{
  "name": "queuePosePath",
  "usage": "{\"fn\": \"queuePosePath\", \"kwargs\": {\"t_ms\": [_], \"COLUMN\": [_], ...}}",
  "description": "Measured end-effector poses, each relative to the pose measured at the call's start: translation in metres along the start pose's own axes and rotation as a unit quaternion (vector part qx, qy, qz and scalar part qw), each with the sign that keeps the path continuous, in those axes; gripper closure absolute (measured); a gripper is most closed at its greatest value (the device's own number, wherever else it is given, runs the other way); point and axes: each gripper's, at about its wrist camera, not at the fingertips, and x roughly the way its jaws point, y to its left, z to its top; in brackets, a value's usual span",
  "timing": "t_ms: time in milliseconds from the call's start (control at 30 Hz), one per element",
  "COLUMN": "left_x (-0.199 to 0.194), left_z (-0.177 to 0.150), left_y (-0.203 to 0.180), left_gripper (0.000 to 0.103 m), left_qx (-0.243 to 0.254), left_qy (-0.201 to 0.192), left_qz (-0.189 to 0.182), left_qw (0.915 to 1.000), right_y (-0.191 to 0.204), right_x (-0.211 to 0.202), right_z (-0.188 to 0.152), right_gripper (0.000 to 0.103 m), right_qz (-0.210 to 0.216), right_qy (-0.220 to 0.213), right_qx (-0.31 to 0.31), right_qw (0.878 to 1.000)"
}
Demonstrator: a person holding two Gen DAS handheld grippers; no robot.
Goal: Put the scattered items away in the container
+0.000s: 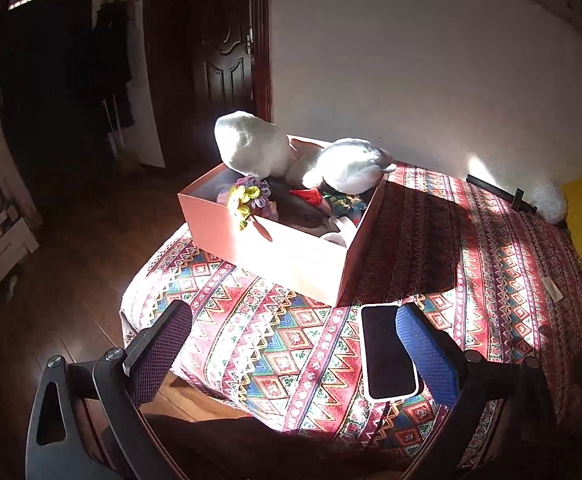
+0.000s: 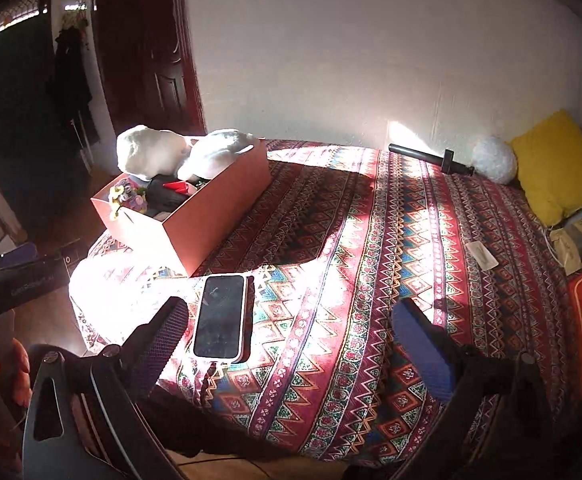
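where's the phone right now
The phone lies face up on the patterned bedspread near the bed's front edge, just in front of the pink box; in the left wrist view it sits low and right of centre.

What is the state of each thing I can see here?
Pink cardboard box: open, filled.
Two white plush toys: piled above box rim.
Black-screened phone in white case: flat on bedspread, screen dark, outside box.
Left claw: open, empty.
Right claw: open, empty.
Dark wooden door: closed.
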Motion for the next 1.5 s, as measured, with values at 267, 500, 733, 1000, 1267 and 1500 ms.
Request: {"fn": "queuePosePath", "kwargs": {"t_ms": [267,500,733,1000,1267,1500], "left_x": [-0.119,-0.16,-0.17,-0.183,-0.183,-0.182], "left_z": [0.02,0.022,0.015,0.009,0.007,0.004], "left_y": [0.049,0.074,0.084,0.089,0.09,0.083], "left_gripper": [0.0,0.0,0.0,0.0,0.0,0.0], "left_qx": [-0.054,-0.069,-0.064,-0.064,-0.068,-0.048], "left_qy": [-0.132,-0.16,-0.166,-0.186,-0.177,-0.177], "left_qz": [0.053,0.091,0.103,0.118,0.111,0.111], "left_qw": [0.9883,0.9805,0.9786,0.9733,0.9754,0.9767], "right_y": [0.067,0.102,0.123,0.14,0.149,0.152], "right_x": [-0.067,-0.094,-0.103,-0.105,-0.107,-0.108], "right_z": [0.02,0.035,0.034,0.034,0.033,0.031], "right_gripper": [0.001,0.001,0.001,0.001,0.001,0.001], "right_qz": [0.049,0.069,0.077,0.088,0.092,0.094], "right_qy": [-0.096,-0.129,-0.135,-0.137,-0.139,-0.137], "right_qx": [-0.071,-0.087,-0.106,-0.126,-0.132,-0.134], "right_qw": [0.992,0.985,0.982,0.979,0.977,0.977]}}
